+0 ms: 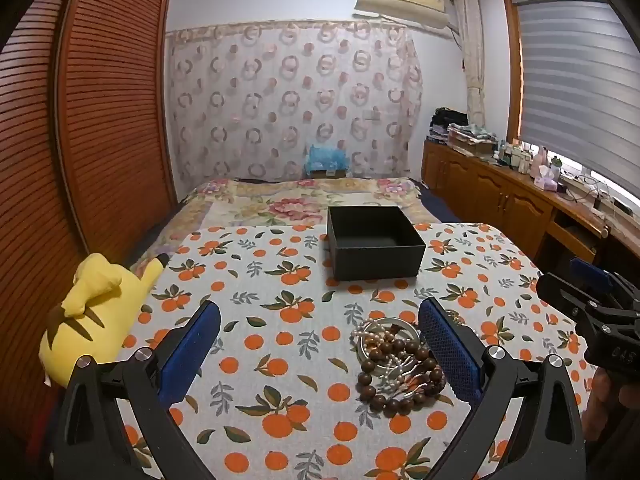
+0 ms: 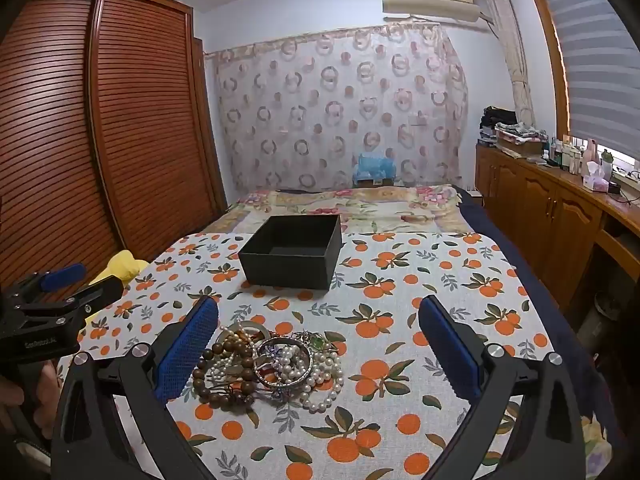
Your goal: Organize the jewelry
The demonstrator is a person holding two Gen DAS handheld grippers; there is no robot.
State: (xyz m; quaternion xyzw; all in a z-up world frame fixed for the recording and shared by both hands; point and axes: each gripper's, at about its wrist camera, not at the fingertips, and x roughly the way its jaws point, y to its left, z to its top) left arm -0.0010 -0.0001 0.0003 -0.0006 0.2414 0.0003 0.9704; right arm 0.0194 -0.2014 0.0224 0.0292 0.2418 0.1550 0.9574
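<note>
A heap of jewelry (image 2: 268, 364) lies on the orange-print cloth (image 2: 400, 280): a brown wooden bead bracelet (image 2: 216, 376), white pearl strands (image 2: 320, 384) and a silver bangle (image 2: 284, 364). It also shows in the left wrist view (image 1: 396, 364). An open, empty black box (image 2: 292, 250) stands behind it, also in the left wrist view (image 1: 374, 240). My left gripper (image 1: 320, 320) is open, above the cloth, left of the heap. My right gripper (image 2: 318, 316) is open, the heap near its left finger.
A yellow plush toy (image 1: 96, 312) lies at the cloth's left edge. A slatted wooden wardrobe (image 1: 100, 120) stands left. A wooden cabinet (image 2: 560, 208) with bottles and clothes runs along the right under the window. A floral bedspread (image 2: 352, 204) lies behind the box.
</note>
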